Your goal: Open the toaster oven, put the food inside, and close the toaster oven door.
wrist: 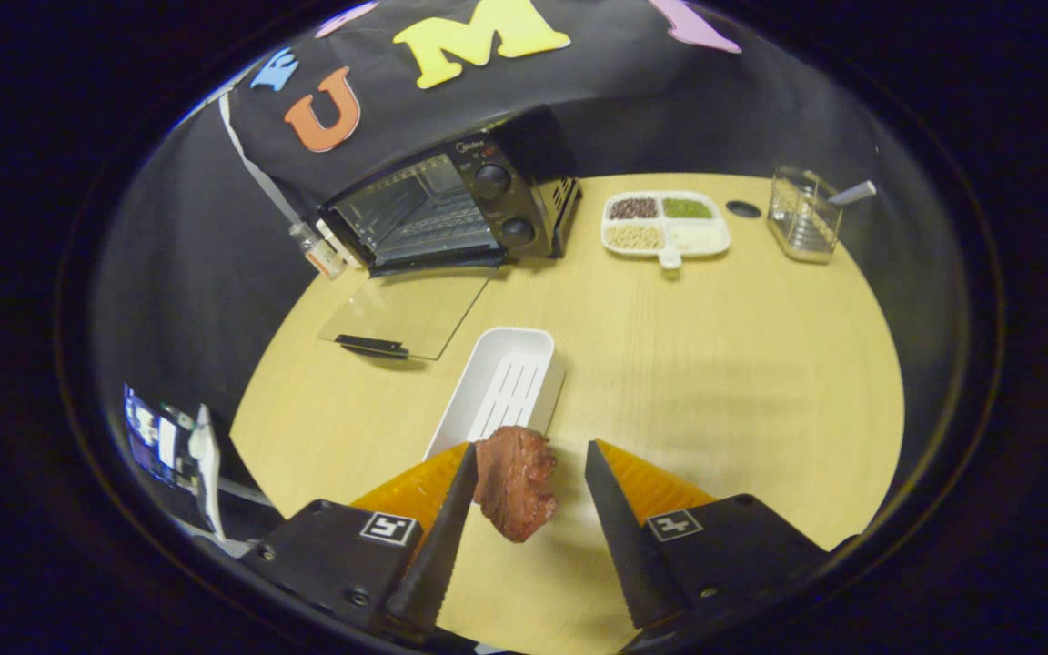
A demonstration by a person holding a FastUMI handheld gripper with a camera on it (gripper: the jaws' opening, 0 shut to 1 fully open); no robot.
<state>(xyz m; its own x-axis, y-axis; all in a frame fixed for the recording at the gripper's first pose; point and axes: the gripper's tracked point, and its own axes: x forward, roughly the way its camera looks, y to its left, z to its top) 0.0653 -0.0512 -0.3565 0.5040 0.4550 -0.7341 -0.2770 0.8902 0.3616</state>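
A reddish-brown piece of meat [515, 482] sits between my fingers, against the left finger, with a gap to the right finger. My gripper [529, 455] is open, low over the wooden table [715, 382]. Just beyond the fingers lies a white slotted tray [501, 387], empty, and the meat overlaps its near end. Farther back at the left stands the black toaster oven [451, 205] with its glass door [406, 314] folded down flat over the table. Its wire rack inside is bare.
A white divided dish [665, 223] of beans and grains sits to the right of the oven. A clear holder [801, 218] with a utensil stands at the back right. A small bottle [319, 255] is by the oven's left corner.
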